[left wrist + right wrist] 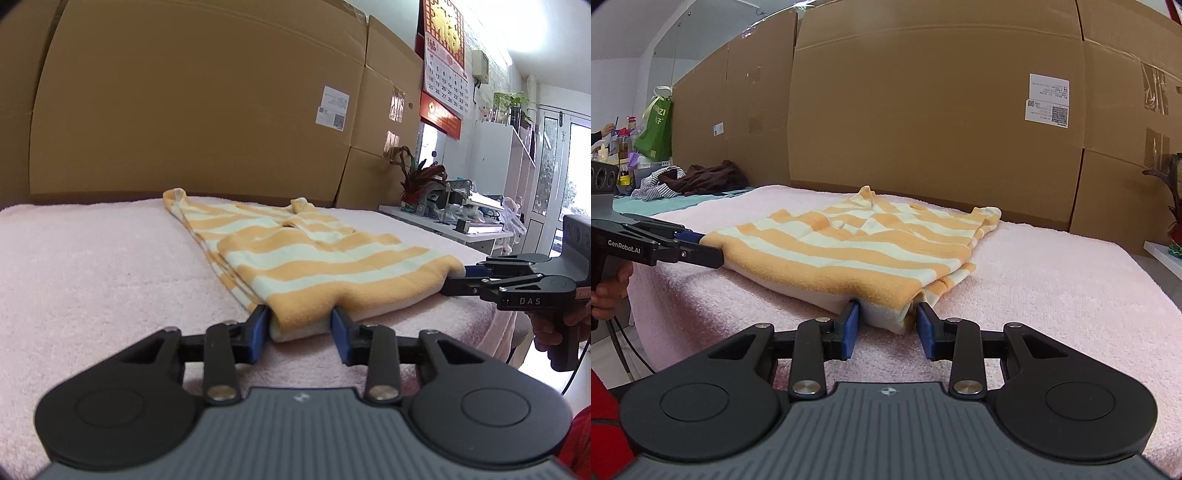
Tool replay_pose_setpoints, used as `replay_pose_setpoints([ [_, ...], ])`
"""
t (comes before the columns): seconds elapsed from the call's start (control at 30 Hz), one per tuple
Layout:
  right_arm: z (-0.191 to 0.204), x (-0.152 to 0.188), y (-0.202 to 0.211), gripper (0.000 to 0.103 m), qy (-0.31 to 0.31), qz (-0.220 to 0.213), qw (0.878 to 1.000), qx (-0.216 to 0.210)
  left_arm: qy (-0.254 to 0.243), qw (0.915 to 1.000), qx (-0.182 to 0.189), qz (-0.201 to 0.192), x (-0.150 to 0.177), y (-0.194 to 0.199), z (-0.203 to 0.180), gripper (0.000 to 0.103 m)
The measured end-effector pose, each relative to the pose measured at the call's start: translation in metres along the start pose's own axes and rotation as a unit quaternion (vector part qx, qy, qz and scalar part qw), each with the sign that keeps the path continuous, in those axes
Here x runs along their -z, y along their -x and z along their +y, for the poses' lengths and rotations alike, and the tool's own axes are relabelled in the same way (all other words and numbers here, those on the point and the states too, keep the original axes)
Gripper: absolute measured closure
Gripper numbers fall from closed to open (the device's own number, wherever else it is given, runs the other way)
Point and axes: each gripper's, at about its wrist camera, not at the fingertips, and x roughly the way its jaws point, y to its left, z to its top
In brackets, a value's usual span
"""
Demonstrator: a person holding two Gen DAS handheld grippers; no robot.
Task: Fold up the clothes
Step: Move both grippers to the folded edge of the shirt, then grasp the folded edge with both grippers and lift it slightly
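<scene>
Striped orange-and-white garment lies partly folded on the pink towel-covered table, cardboard boxes behind. Left gripper pinches the near hem's left corner; right gripper pinches its right corner, both narrow, pads pressing into the fabric.

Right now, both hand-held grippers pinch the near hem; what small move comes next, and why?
Probably lift both corners together and carry them toward the collar. The left hand-held gripper and right hand-held gripper each clamp the near edge of the orange-and-white striped knitted shirt, already folded narrow.
</scene>
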Motion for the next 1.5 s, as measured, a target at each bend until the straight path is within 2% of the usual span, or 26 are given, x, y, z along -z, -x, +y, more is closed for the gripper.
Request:
replay_pose_setpoints([
  [0.03, 0.000, 0.000, 0.000, 0.076, -0.001, -0.001, 1.000, 0.000, -0.001, 1.0000, 0.001, -0.001, 0.000, 0.000, -0.001, 0.074],
  [0.1, 0.000, -0.001, 0.001, 0.081, -0.004, -0.001, 1.000, 0.000, 0.001, 1.0000, 0.001, -0.002, -0.001, 0.000, -0.003, 0.077],
  [0.3, -0.001, -0.005, 0.004, 0.087, -0.014, -0.008, 1.000, 0.001, 0.022, 0.9997, 0.006, -0.009, -0.004, 0.005, -0.002, 0.084],
  [0.57, -0.003, -0.011, 0.007, 0.089, -0.043, -0.028, 0.999, -0.001, 0.050, 0.9978, 0.015, -0.041, -0.013, 0.016, 0.001, 0.089],
  [0.97, -0.001, -0.011, 0.006, 0.089, -0.057, -0.035, 0.998, 0.003, 0.057, 0.9980, -0.010, -0.026, -0.003, 0.012, -0.005, 0.090],
  [1.17, 0.001, -0.014, 0.005, 0.090, -0.051, -0.031, 0.998, 0.009, 0.066, 0.9964, -0.012, -0.051, -0.005, 0.012, -0.008, 0.097],
  [1.5, 0.006, -0.048, 0.030, 0.093, -0.072, -0.106, 0.992, 0.004, 0.060, 0.9924, 0.009, -0.107, -0.032, 0.048, -0.013, 0.098],
])
